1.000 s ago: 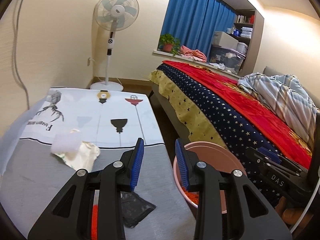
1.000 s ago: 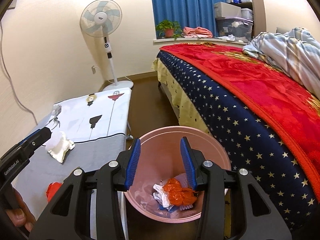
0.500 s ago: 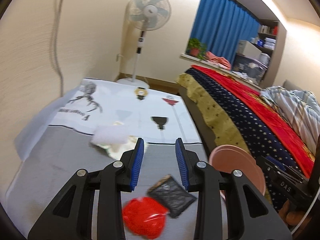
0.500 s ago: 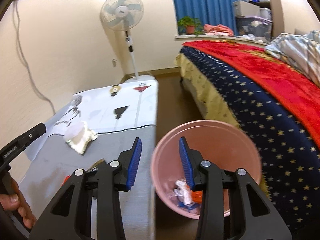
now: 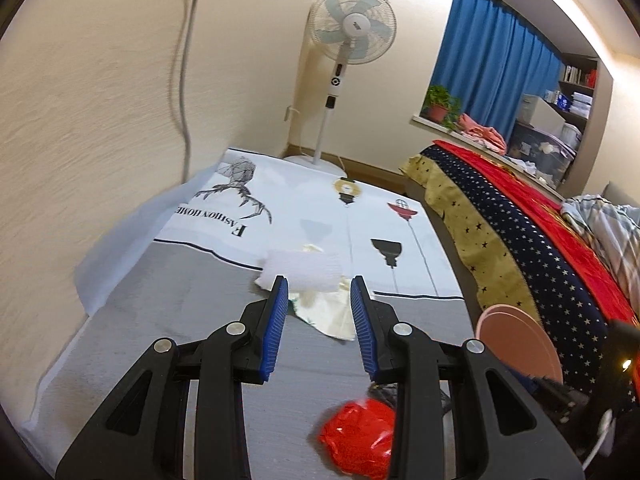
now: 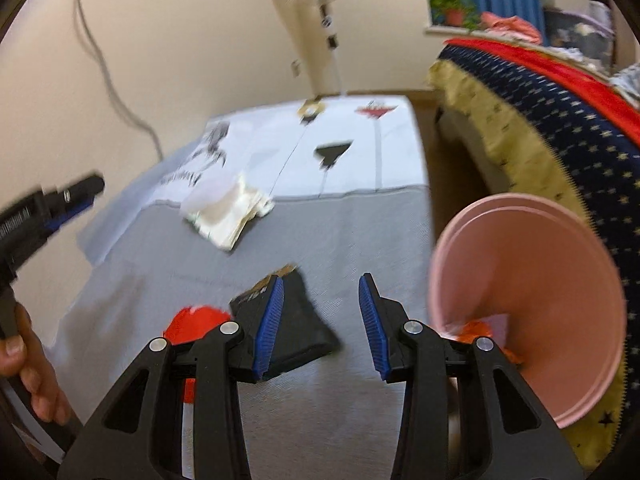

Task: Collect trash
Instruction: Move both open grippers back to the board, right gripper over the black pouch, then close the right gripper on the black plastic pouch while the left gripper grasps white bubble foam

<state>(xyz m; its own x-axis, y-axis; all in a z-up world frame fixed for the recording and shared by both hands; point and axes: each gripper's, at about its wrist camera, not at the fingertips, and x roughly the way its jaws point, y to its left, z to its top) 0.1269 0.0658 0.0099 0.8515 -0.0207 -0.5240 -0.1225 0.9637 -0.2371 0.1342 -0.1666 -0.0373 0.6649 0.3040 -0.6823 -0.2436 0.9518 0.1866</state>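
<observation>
Trash lies on a table under a grey and white cloth (image 5: 168,320). A white and cream crumpled wrapper (image 5: 308,272) lies just ahead of my left gripper (image 5: 318,284), which is open and holds nothing. Nearer the front lie a red crumpled wrapper (image 5: 356,436) and a black packet (image 6: 296,320). My right gripper (image 6: 321,284) hovers over the black packet with its jaws opening; its left finger overlaps the packet, and the pads do not press on it. The pink bin (image 6: 520,280) stands to the right, beside the table, with orange trash inside.
A bed with a red and starry navy cover (image 5: 540,248) runs along the right of the bin. A standing fan (image 5: 352,40) and a wall with a hanging cable (image 5: 184,80) lie beyond the table. A hand (image 6: 24,360) holds the left gripper (image 6: 76,196) at the left.
Both grippers swung left, away from the bin and over the table. The left one now faces the white wrapper. The right one dropped lower, from above the bin to above the black packet.
</observation>
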